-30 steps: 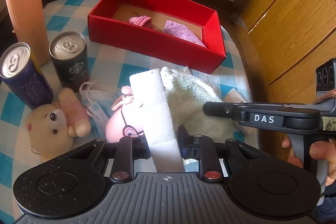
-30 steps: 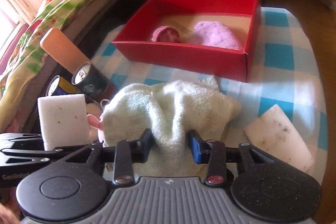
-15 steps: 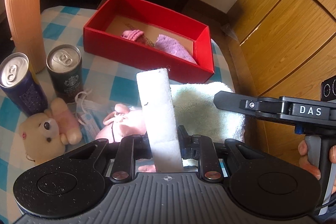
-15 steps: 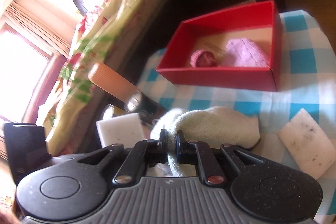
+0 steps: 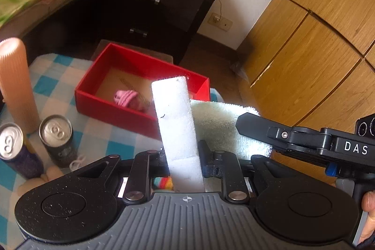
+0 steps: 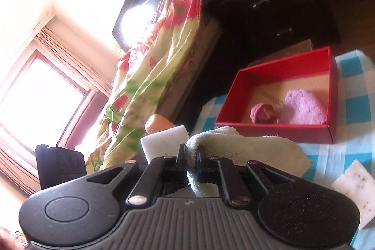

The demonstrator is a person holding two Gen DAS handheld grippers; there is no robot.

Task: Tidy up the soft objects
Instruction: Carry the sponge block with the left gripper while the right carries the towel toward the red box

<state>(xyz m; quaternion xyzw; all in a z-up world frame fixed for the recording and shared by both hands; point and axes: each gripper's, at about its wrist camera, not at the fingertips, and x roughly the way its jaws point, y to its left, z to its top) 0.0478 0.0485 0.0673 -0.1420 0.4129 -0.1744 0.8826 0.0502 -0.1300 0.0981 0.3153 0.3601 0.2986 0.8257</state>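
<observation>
Bedroom, checkered table (image 5: 54, 95), both hands loaded up.
Left gripper (image 5: 184, 163) jaws clamp a white sponge (image 5: 175, 123) standing upright; right gripper (image 6: 192, 161) jaws pinch a pale towel (image 6: 253, 149). The red box (image 5: 112, 109) sits ahead of both, slightly left of the sponge.
</observation>
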